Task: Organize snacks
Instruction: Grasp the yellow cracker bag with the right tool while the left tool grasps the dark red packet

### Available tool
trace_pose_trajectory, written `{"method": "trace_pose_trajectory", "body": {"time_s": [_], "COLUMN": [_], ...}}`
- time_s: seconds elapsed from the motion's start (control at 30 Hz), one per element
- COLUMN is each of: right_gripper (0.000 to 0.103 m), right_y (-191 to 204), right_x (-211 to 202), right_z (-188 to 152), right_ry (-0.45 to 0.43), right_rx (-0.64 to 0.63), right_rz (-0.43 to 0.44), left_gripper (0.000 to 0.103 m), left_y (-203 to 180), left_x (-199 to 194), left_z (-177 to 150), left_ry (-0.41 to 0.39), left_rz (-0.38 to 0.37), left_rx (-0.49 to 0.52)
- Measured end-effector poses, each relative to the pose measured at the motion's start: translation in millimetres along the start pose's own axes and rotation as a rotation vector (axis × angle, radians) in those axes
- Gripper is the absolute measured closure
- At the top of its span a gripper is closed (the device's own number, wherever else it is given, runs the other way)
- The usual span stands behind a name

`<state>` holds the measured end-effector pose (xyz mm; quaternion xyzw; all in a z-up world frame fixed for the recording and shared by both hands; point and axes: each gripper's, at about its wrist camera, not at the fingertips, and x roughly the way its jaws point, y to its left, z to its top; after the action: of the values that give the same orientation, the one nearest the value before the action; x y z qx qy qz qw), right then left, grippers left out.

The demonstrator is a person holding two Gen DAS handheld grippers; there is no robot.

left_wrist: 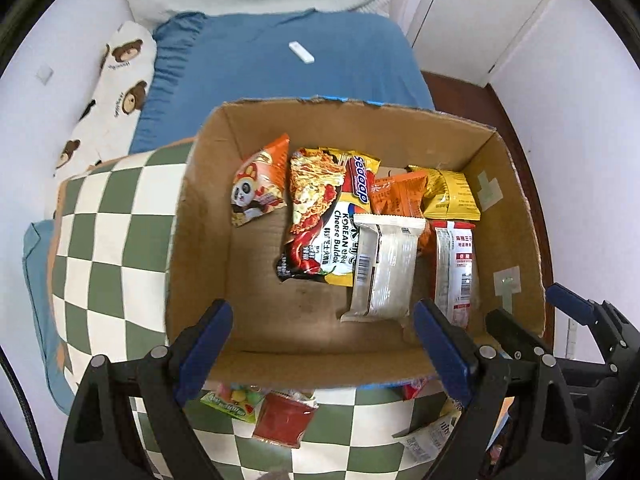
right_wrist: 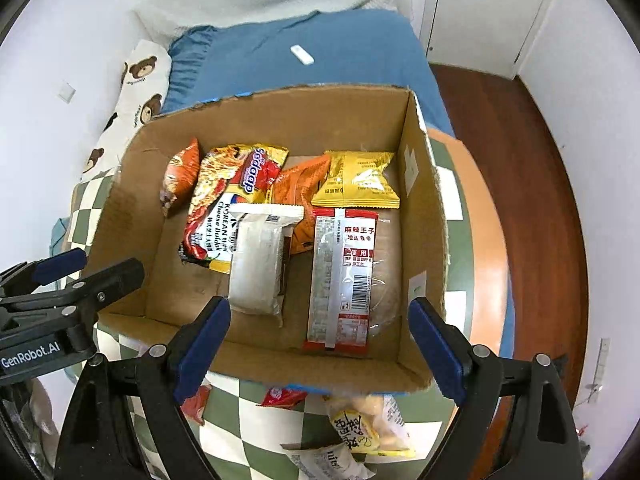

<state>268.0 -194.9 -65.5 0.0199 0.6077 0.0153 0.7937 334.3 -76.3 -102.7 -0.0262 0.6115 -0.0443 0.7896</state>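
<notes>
blue bed (left_wrist: 256,76) carries a checkered cushion (left_wrist: 108,240), bear pillow (left_wrist: 116,92) and white remote (left_wrist: 301,52).

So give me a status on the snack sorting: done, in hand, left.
Done: several packets lie in the cardboard box, among them the Sedaap noodles, a yellow packet and a red-and-white packet. In hand: nothing; the left tongs and right tongs hang open. Left: loose snacks on the checkered cushion, such as the lemon-print bag.

Cardboard box (right_wrist: 280,120) ahead of tongs: matt, rough torn rim. Snack packets (right_wrist: 344,276) inside: glossy plastic film. Checkered cloth (left_wrist: 108,240) beneath: soft weave. Floor (right_wrist: 520,200) right: polished wood.
</notes>
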Motion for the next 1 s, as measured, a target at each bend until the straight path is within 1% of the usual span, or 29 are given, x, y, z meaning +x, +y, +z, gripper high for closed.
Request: {"method": "trace_pose_trajectory", "body": {"time_s": [0.17, 0.27, 0.4, 0.5, 0.6, 0.67, 0.7, 0.77, 0.87, 1.0], "right_gripper": [0.010, 0.010, 0.010, 0.010, 0.010, 0.010, 0.010, 0.010, 0.010, 0.010], "right_y": [7.5, 12.4, 16.6, 18.3, 15.8, 9.9, 5.0, -4.3, -19.0, -25.3], "right_x": [-25.2, -43.9, -65.9, -78.9, -82.2, -74.6, -66.4, -48.4, -8.4, 39.4], "right_z": [-16.8, -28.8, -42.0, -51.5, -67.3, -80.1, -87.9, -99.7, -115.8, -128.4], "right_ry": [-0.074, -0.135, -0.201, -0.225, -0.227, -0.206, -0.187, -0.150, -0.058, 0.029], "right_rx": [-0.013, -0.012, -0.004, 0.006, 0.011, 0.017, 0.022, 0.024, 0.000, -0.072], "right_rz": [-0.012, -0.018, -0.010, 0.020, 0.051, 0.052, 0.050, 0.035, -0.003, -0.071], "left_gripper": [0.011, 0.011, 0.011, 0.011, 0.011, 0.010, 0.010, 0.011, 0.011, 0.011], "left_y": [1.6, 2.2, 4.0, 9.2, 18.7, 25.8, 30.0, 39.3, 49.3, 48.2], "left_x": [-28.3, -46.3, -70.6, -83.3, -81.5, -71.4, -61.2, -32.3, 10.5, 60.6], "left_z": [-20.1, -32.5, -49.3, -65.5, -87.0, -101.8, -110.1, -126.1, -146.1, -166.7], "left_ry": [-0.091, -0.154, -0.231, -0.273, -0.283, -0.268, -0.244, -0.169, -0.053, 0.046], "left_rz": [0.019, 0.029, 0.039, 0.040, 0.060, 0.072, 0.083, 0.095, 0.099, 0.112], "left_rx": [0.007, 0.011, 0.011, -0.002, -0.019, -0.022, -0.021, -0.018, -0.003, 0.056]}}
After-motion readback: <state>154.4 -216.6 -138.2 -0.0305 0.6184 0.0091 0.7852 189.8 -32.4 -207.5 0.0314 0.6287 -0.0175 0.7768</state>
